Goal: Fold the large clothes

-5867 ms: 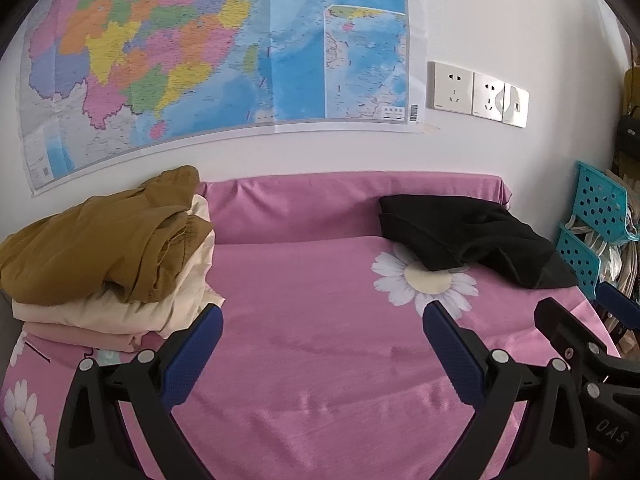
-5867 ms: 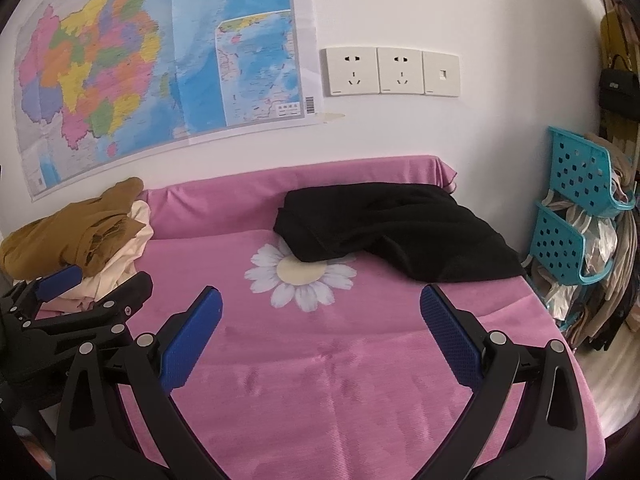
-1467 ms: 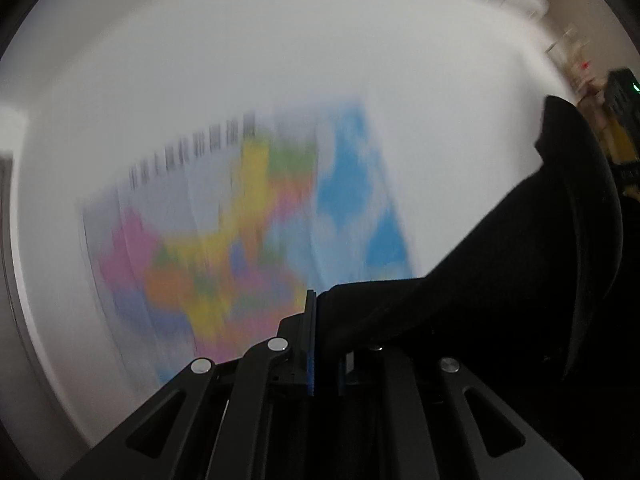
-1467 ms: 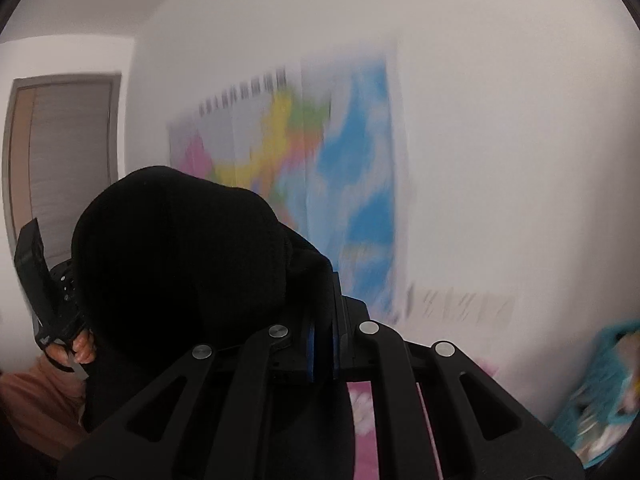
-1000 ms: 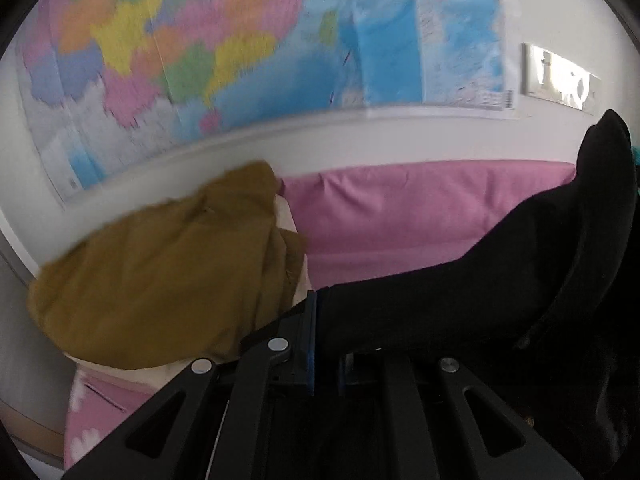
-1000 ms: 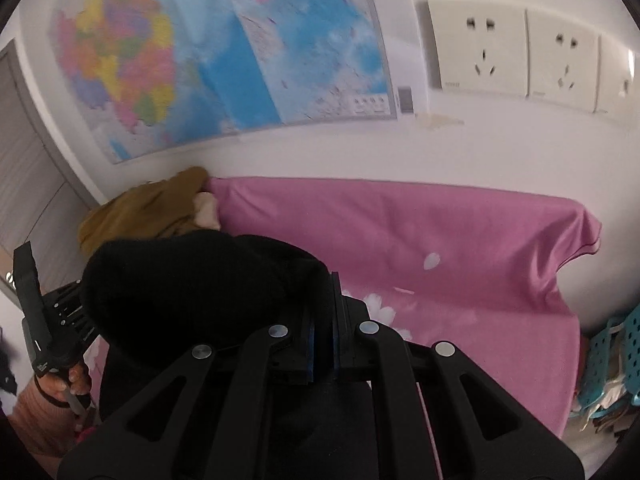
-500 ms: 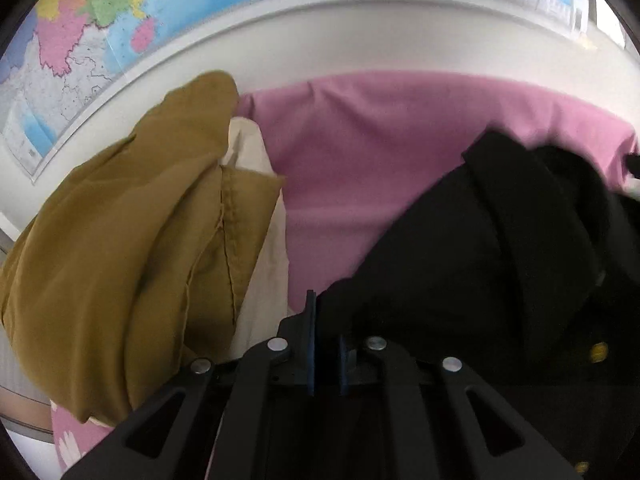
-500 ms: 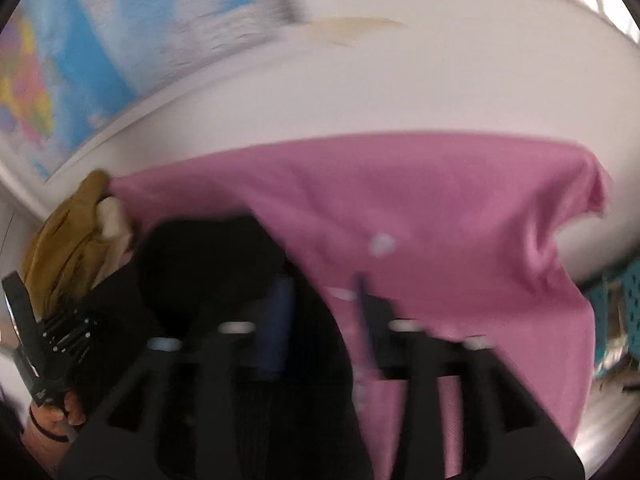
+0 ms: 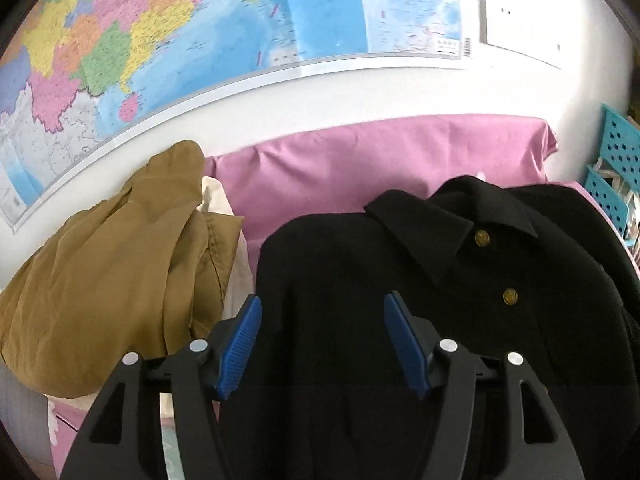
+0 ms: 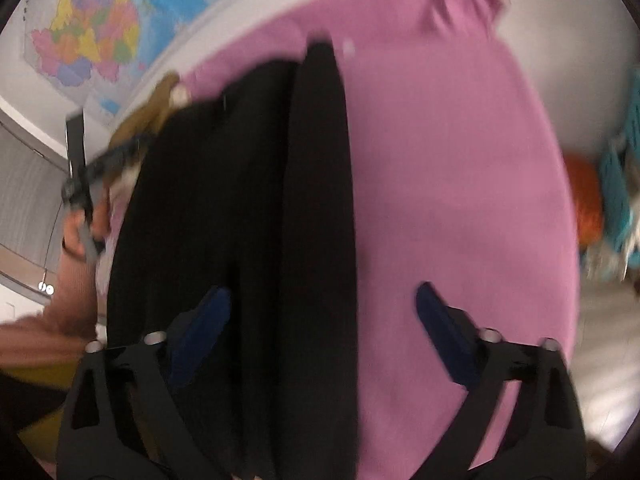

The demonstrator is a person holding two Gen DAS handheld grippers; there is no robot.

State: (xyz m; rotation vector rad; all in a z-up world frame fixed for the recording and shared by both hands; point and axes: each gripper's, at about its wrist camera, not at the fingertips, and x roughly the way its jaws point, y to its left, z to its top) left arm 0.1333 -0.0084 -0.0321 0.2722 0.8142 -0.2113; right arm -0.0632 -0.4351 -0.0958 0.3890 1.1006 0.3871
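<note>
A black jacket [image 9: 460,280] with a collar and gold buttons [image 9: 481,237] lies spread front-up on the pink bed sheet [image 9: 340,168]. My left gripper [image 9: 323,300] hangs over its left shoulder part; its jaws are opening, and the cloth lies below them, not pinched. In the blurred right wrist view the jacket [image 10: 240,200] shows as a long dark fold on the sheet [image 10: 440,160]. My right gripper [image 10: 320,292] stands open over the jacket's right edge, with nothing gripped. A hand holds the left gripper [image 10: 80,176] at the far left of that view.
A pile of folded clothes [image 9: 112,272], brown on top and cream below, sits left of the jacket. A wall map [image 9: 200,20] hangs behind the bed. Blue perforated baskets [image 9: 612,168] stand at the right, with an orange object [image 10: 588,204] beside them.
A second ago both grippers were shut on the raised black jacket. They came down to the bed, the jacket now lies flat, and both pairs of jaws have opened.
</note>
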